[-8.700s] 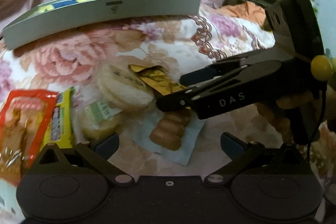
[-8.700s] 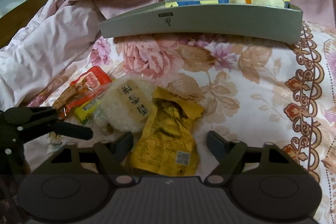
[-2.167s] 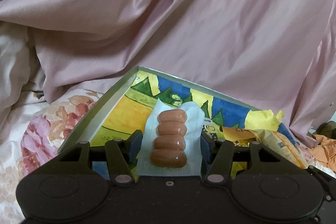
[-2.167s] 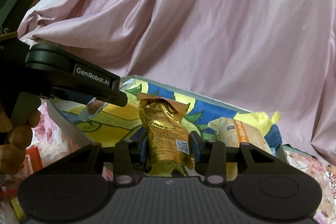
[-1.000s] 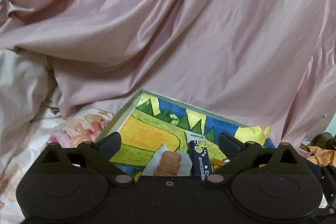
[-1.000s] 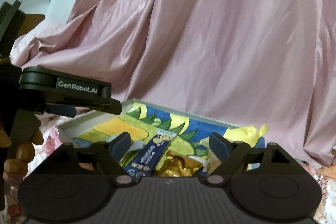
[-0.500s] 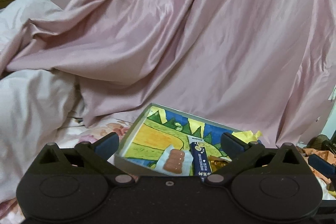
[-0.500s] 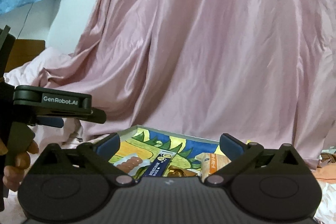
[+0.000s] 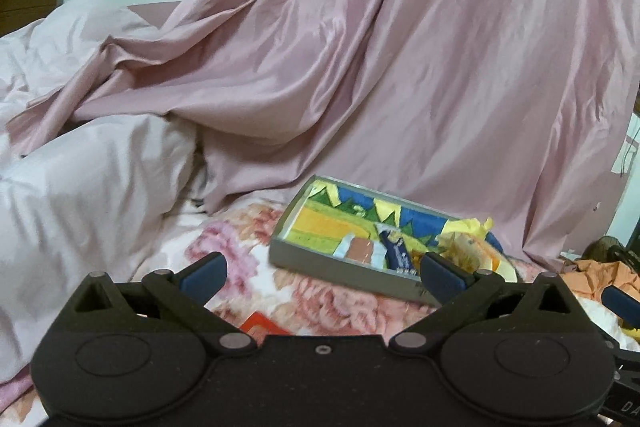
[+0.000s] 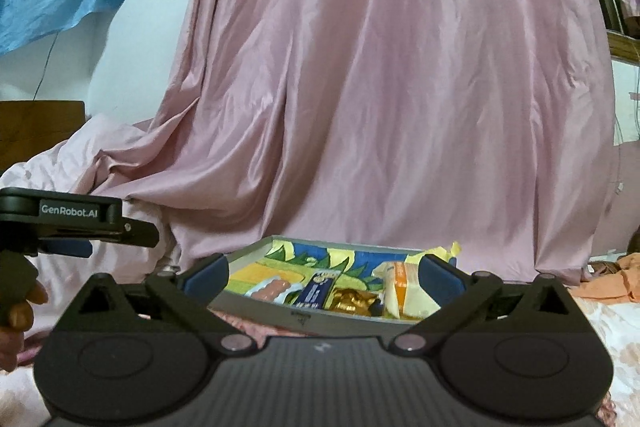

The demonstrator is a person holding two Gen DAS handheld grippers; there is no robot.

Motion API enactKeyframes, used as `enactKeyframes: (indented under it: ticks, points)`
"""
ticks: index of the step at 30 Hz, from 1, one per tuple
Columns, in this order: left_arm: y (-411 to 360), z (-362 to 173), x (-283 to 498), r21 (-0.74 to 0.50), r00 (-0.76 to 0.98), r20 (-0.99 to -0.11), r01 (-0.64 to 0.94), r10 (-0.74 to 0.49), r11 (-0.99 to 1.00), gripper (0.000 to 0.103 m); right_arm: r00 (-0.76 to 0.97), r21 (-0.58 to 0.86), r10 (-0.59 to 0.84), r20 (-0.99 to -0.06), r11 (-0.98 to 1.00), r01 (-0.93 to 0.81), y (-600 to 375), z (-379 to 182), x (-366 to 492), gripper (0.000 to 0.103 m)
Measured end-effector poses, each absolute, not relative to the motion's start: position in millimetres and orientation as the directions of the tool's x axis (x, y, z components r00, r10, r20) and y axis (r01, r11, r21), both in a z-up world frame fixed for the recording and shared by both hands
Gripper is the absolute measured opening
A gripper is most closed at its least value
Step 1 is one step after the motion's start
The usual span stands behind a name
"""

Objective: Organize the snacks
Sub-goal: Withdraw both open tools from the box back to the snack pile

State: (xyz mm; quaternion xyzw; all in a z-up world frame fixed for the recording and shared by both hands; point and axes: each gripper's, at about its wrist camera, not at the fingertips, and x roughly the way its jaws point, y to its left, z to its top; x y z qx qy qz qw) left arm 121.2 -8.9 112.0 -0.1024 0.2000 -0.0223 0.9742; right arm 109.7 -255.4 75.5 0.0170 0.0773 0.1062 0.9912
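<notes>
Tray (image 10: 340, 321) rim beyond open right gripper (image 10: 325, 277)

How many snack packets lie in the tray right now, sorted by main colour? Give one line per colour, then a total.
In the tray, as seen from the right wrist:
Clear, sausage packet: 1
Dark blue packet: 1
Gold packet: 1
Cream and orange packet: 1
Total: 4
</notes>
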Motion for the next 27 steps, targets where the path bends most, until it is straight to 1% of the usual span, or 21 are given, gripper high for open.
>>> enactKeyframes:
  ticks: [7,14,22,27]
  points:
    - [2,95,81,-0.198,0.911,-0.405,-0.011,-0.071,0.98,0.102,0.956,0.055,0.222,-0.191,0.975,-0.215,-247,60,70,0.103]
    - [14,78,46,-0.168,0.894,-0.445,-0.019,-0.059,0.986,0.102,0.94,0.078,0.236,-0.246,0.972,-0.224,-240,46,43,0.103]
    - [35,56,15,-0.077,0.864,-0.502,-0.011,-0.029,0.997,0.102,0.901,0.082,0.288,-0.324,0.957,-0.277,-219,30,17,0.103]
    - [48,45,8,-0.071,0.851,-0.525,-0.019,-0.022,0.997,0.102,0.875,0.078,0.314,-0.37,0.948,-0.307,-203,20,10,0.103]
